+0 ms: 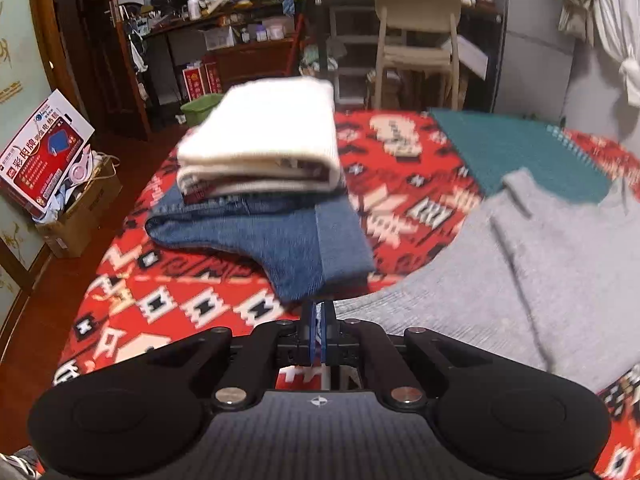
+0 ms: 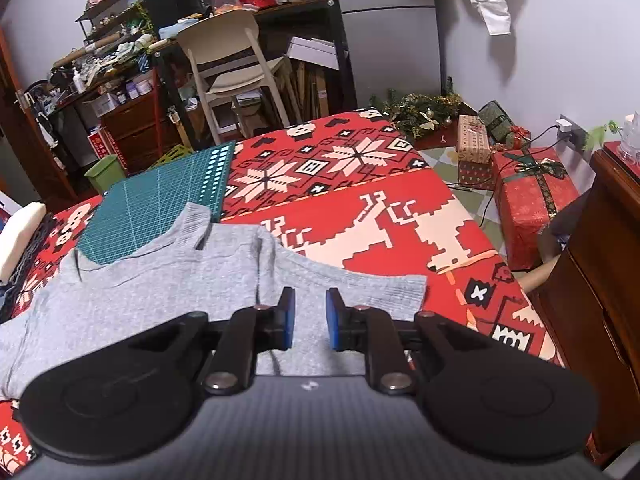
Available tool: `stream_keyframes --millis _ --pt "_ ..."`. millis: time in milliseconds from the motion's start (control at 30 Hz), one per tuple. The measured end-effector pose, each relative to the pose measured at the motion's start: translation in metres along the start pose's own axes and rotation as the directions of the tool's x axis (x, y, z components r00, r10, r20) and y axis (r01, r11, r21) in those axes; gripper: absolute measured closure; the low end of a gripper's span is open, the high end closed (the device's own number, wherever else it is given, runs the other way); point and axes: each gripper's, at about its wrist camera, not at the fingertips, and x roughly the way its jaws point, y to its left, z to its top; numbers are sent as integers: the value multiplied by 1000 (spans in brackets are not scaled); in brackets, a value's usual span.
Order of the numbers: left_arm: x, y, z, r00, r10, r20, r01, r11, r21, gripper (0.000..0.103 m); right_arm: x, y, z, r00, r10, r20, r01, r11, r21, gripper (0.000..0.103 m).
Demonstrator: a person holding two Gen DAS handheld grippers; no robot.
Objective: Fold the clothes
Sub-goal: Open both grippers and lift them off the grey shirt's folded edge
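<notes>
Grey sweater [image 2: 168, 300] flat beneath parted right gripper [image 2: 311, 304].

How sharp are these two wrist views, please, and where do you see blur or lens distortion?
Left wrist: motion blur smears the red patterned cover, the grey sweater and the folded jeans; only the left gripper looks crisp. Right wrist: much sharper, cutting mat grid legible. Both: fisheye bends the edges, dark corners.

Even indoor light, motion blur, fisheye edges
</notes>
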Motion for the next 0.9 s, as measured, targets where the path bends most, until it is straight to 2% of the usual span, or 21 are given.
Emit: stream_keyframes --millis 267,433,500,600,733,800,833,900 --pt "10 -2 -11 1000 28 8 -28 1000 -9 100 2 -14 0 999 -54 2 54 999 -5 85" --pt "7 1 -11 1000 -6 2 6 998 -56 87 0 -40 3 992 -127 19 127 991 30 85" --pt "8 0 -10 1000 5 -2 -5 998 -60 76 -1 -51 3 989 -150 15 150 988 47 85" --pt "7 -1 -9 1000 19 -5 -19 998 -59 72 1 -65 0 987 -158 -3 158 986 54 83" --pt "2 -3 -8 1000 18 1 -18 998 -61 65 15 -69 -3 987 -158 -20 159 987 31 77" --pt "-2 -5 -8 1000 18 2 -18 997 -69 60 24 -69 -3 989 -150 -13 150 988 39 71" --pt "-3 -6 -8 1000 11 0 -11 997 -72 60 29 -69 -2 989 -145 -9 145 988 46 65" --pt "-6 -9 -9 1000 8 -2 -8 998 -63 60 40 -69 0 990 -139 -3 139 989 52 64"
